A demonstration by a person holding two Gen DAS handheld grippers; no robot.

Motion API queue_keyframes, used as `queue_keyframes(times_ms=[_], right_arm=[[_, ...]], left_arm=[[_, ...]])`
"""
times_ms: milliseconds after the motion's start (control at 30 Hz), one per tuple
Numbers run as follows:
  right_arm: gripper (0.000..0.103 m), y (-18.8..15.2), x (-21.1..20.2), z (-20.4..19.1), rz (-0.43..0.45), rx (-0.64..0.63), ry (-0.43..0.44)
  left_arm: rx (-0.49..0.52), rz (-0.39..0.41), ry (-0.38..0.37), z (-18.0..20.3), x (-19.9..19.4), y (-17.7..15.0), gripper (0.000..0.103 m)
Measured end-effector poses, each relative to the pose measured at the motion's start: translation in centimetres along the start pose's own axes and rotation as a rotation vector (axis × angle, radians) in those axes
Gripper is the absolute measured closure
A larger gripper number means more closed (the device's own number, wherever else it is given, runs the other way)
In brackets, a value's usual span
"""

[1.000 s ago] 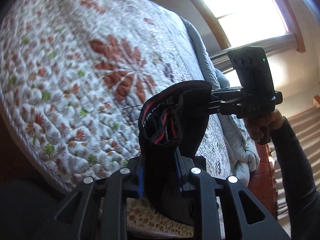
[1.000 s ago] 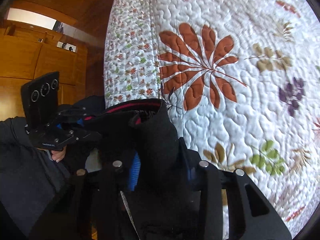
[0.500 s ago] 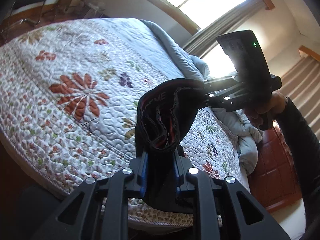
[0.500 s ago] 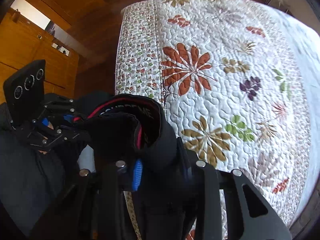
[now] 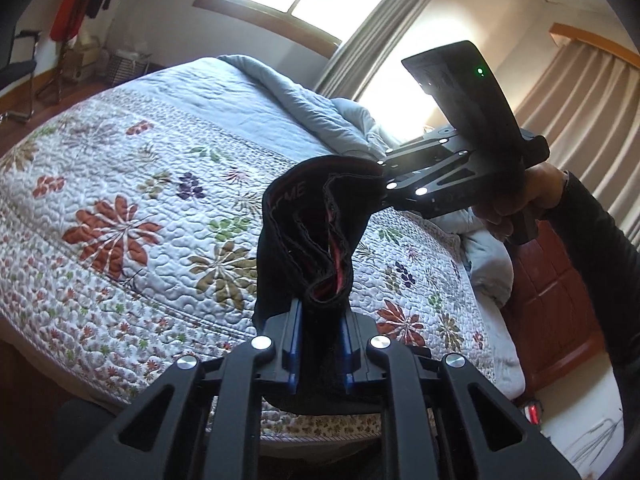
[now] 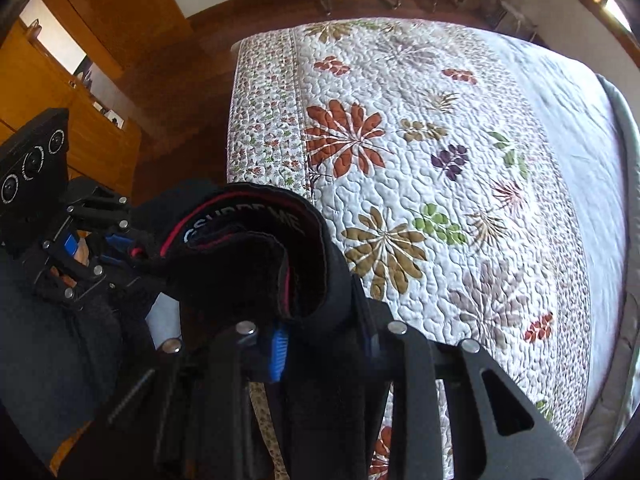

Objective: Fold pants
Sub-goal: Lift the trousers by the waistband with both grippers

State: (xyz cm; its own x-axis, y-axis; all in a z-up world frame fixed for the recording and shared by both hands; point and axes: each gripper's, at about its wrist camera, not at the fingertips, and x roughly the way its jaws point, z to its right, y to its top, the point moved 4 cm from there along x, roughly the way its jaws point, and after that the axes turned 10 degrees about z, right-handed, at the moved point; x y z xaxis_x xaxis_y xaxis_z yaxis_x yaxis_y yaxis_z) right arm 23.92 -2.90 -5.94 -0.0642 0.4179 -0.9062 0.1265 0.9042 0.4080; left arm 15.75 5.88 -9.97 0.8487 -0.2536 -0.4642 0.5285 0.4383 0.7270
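Both grippers [image 5: 318,344] [image 6: 324,344] closing — pinching black pants [image 5: 308,236].

The quilt [image 6: 460,184] on the bed lies wide and bare, giving open room across most of its top. A bunched grey blanket [image 5: 320,112] crowds the far edge toward the window. The black pants [image 5: 316,236] stretch between both tongs, barring the space directly between them above the near bed edge.
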Motion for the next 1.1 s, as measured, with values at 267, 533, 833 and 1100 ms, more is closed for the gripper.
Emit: queue_keyframes(times_ms=[267,533,833,1100], right_arm=[[0.077,-2.8,-3.0,0.1,0.067,0.031,-0.028],[0.078,-4.9,-5.0,-0.2,0.102,0.038,-0.068],[0.078,-7.3,-6.5,-0.5,0.133,0.059,-0.129],[0.078,-9.8,-7.6,-0.3,0.142,0.098,-0.173]], left_arm=[[0.075,-0.010,-0.030,4.1,0.4,-0.3,0.089],[0.128,-0.018,-0.049,7.0,0.4,-0.7,0.089],[0.189,-0.042,-0.077,9.8,1.0,-1.4,0.089],[0.228,-0.069,-0.118,11.7,1.7,-2.0,0.089]])
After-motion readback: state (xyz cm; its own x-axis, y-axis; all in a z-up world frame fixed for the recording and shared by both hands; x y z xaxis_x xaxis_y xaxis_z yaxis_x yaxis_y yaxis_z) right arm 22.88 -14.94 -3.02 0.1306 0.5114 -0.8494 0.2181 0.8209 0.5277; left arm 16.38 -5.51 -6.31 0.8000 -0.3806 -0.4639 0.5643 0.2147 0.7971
